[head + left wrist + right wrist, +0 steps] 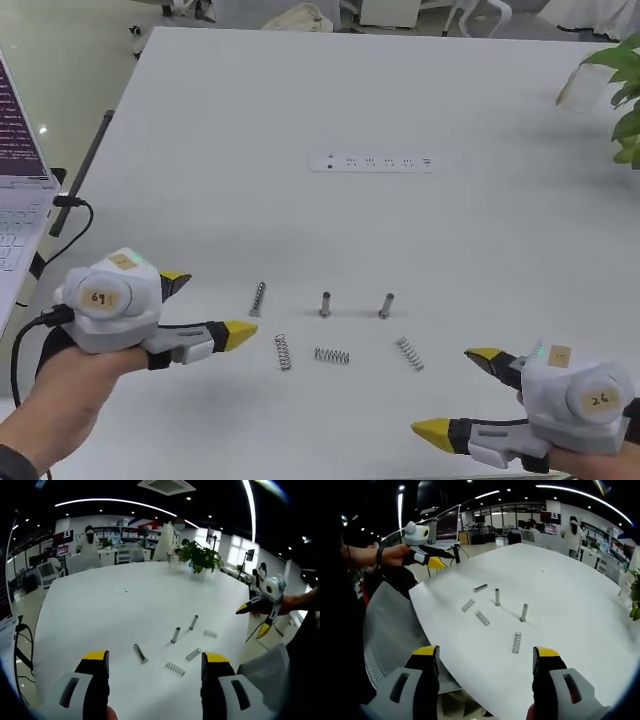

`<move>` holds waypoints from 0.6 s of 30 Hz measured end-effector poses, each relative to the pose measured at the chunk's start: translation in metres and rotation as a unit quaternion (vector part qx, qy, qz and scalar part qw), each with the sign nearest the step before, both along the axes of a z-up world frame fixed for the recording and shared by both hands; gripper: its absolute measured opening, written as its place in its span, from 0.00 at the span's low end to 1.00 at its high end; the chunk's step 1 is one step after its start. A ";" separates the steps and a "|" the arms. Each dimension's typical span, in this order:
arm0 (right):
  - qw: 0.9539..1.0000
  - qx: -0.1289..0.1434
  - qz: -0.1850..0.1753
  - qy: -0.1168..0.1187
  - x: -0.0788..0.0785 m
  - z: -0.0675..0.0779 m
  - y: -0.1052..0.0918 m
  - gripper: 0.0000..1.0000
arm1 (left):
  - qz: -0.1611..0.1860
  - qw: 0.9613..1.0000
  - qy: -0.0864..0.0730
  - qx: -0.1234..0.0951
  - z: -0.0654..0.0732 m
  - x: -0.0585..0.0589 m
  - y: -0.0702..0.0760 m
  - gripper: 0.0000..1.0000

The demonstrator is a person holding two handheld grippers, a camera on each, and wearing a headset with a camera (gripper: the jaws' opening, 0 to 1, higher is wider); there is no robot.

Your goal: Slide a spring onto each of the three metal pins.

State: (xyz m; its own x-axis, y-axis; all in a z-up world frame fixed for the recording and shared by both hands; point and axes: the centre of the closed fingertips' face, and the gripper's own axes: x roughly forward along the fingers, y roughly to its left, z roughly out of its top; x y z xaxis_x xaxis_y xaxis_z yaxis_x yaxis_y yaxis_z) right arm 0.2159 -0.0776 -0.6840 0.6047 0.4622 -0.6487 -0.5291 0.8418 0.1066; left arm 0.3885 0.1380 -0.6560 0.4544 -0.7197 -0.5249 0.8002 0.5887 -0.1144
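Springs [332, 355] and pins [325, 304] sit on a white office table [400, 90].

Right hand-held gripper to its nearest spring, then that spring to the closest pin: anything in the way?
Nothing visible. Only bare table lies between the open right hand-held gripper and the nearest spring, and between that spring and the upright pin just beyond it.

- left gripper [207, 305] is low on the left, jaws spread wide, yellow tips pointing right, nothing in them
- left hand [65, 385] grips it from below
- right gripper [458, 393] is low on the right, jaws wide too, tips pointing left, also empty
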 end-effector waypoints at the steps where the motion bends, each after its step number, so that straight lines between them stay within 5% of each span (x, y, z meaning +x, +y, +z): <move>1: 1.000 -0.001 0.000 0.000 0.000 0.000 0.000 0.75 | 0.001 1.000 0.000 0.000 0.000 0.001 -0.001 0.72; 18: 1.000 -0.001 -0.009 0.009 -0.003 -0.003 -0.005 0.74 | 0.006 1.000 0.017 0.009 -0.020 0.025 -0.015 0.64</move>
State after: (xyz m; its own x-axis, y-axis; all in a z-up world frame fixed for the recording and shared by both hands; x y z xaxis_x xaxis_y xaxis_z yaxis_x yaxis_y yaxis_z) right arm 0.2126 -0.0825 -0.6874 0.6015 0.4493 -0.6605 -0.5116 0.8517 0.1134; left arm 0.4132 0.1227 -0.6760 0.4445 -0.7050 -0.5527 0.7895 0.5998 -0.1302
